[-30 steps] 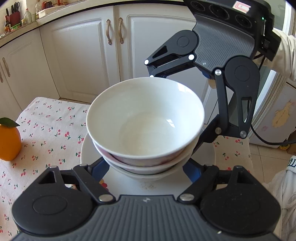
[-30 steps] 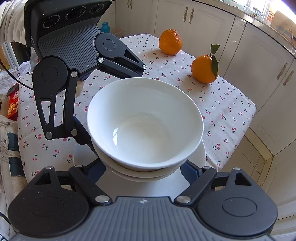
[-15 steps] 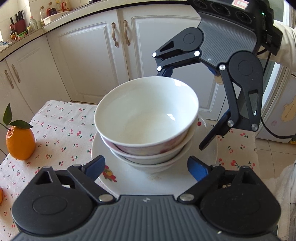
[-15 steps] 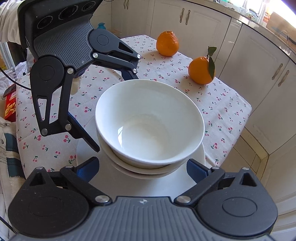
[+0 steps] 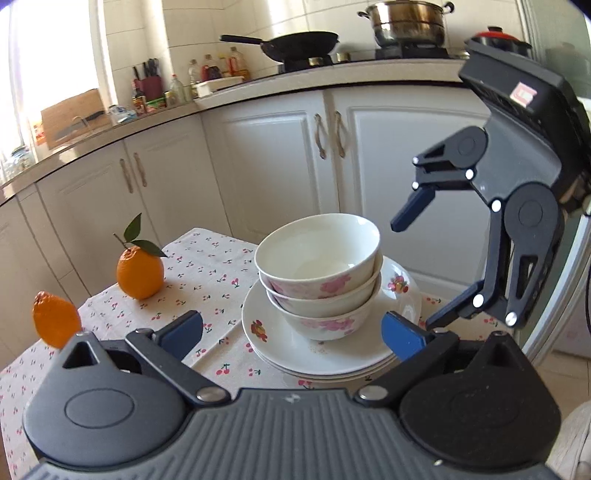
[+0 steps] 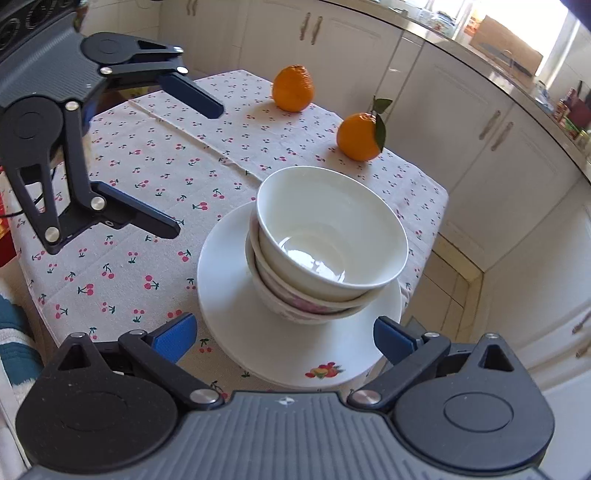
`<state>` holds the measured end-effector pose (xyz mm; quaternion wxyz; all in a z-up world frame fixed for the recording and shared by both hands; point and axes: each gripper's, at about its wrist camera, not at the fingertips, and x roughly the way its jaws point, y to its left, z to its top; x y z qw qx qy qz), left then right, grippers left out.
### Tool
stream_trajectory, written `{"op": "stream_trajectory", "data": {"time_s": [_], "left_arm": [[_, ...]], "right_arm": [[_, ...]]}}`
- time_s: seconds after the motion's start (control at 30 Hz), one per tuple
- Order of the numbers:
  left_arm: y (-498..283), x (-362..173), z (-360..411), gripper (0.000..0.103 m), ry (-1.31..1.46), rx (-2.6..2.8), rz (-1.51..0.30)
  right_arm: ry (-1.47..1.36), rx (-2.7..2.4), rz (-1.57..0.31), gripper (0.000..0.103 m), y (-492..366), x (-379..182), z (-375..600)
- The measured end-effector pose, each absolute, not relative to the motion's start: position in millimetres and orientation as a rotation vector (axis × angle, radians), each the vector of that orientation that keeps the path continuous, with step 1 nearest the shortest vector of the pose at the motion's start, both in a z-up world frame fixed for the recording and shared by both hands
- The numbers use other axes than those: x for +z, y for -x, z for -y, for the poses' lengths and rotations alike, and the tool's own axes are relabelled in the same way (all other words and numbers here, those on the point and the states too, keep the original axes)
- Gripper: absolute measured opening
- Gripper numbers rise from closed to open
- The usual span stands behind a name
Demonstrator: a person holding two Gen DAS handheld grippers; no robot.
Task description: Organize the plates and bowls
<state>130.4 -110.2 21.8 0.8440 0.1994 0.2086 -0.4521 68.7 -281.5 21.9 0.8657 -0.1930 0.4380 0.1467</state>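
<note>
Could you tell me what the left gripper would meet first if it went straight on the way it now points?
Probably the stacked bowls on the plates, between its open fingers; depth is uncertain.

Kitchen. Bench (image 5: 207, 266) under a cherry-print cloth is the landmark. Behind it, white cabinet doors (image 5: 273, 177) with a pale worktop (image 5: 258, 92) above. On the worktop: black wok (image 5: 299, 40), steel pot (image 5: 406, 22), bottles (image 5: 207, 70). White tiled wall behind them. Bright window (image 5: 48, 55) left of the bench. Beige floor tiles (image 6: 454, 295) beside it.
</note>
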Motion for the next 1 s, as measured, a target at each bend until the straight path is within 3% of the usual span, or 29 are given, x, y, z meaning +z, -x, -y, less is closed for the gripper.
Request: {"op": "stream_trajectory", "data": {"time_s": [0.33,0.57,1.0], "left_arm": [[-86.2,18.7,80.1,0.102,-0.160,-0.676,-0.564],[-73.5,20.9,66.9,0.102,-0.131,-0.424,-0.635],[-54.9,37.1,62.4,0.102,-0.133,-0.348,-0.608]], "right_arm": [[0.036,-0.035,-0.953,0.103,-36.1,8.1,275.6],[-0.120,-0.177,-0.883,0.103,-7.0,14.1,259.0],[-0.078,-0.262,-0.739,0.103,16.9,49.9,234.6]]}}
